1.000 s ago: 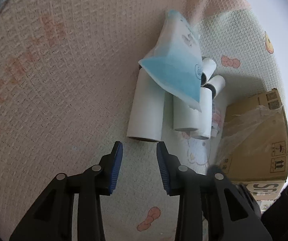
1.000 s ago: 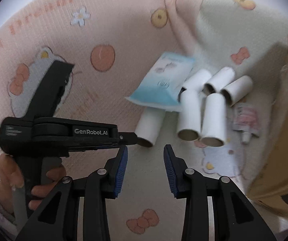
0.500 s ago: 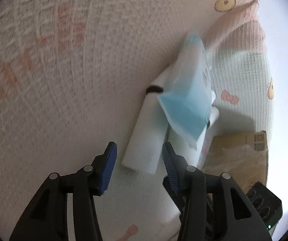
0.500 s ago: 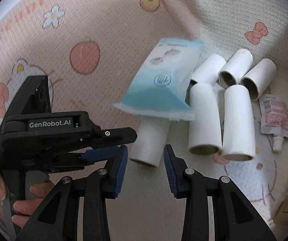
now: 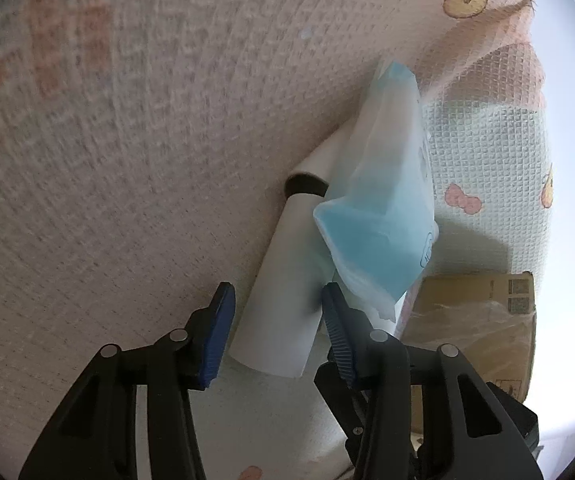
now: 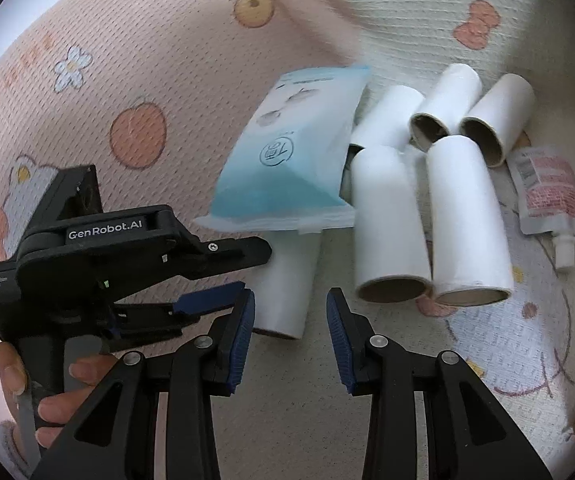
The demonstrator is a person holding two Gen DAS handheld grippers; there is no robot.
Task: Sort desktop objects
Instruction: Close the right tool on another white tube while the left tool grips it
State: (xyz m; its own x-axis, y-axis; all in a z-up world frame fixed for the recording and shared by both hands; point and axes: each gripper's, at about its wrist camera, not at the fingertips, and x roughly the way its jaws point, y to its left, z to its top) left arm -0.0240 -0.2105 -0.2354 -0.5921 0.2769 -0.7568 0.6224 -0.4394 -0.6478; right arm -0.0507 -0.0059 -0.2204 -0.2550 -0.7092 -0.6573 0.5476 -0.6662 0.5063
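On the patterned cloth-covered desk [image 6: 167, 80], sorting looks barely begun: left hand-held gripper [image 5: 275, 320], jaws apart, straddles an ungrasped white cardboard tube [image 5: 287, 288]; right hand-held gripper [image 6: 290, 334] hovers apart, empty.

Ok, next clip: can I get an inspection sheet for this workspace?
Surface: pink-and-cream cartoon blanket.
Job's things: six white paper tubes; nearest tube lies between the left gripper's open fingers, partly under a blue packet.
Clutter: small spouted pouch.
Grippers: left gripper open around the tube; right gripper open, empty.
Cables: nothing seen.
Surroundings: cardboard box beside the blanket.
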